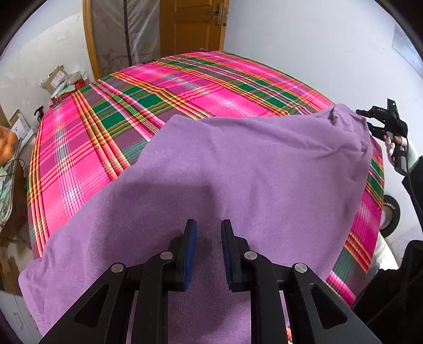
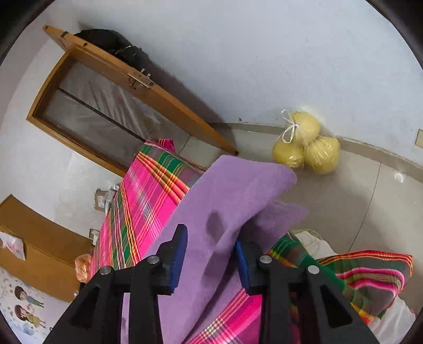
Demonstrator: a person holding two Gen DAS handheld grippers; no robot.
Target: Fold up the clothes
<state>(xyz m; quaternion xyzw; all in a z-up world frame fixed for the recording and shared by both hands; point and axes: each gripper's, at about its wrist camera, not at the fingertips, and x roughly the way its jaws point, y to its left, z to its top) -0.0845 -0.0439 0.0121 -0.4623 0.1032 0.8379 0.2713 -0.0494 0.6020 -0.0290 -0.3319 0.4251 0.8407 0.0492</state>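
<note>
One plaid bedsheet under purple garment.

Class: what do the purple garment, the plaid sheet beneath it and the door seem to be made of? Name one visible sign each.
Purple garment: probably fleece or brushed knit, given its matte, fuzzy nap and soft folds. Plaid sheet: looks like thin woven cotton, with a flat, slightly shiny striped weave. Door: apparently varnished wood, orange-brown with panel mouldings.
</note>
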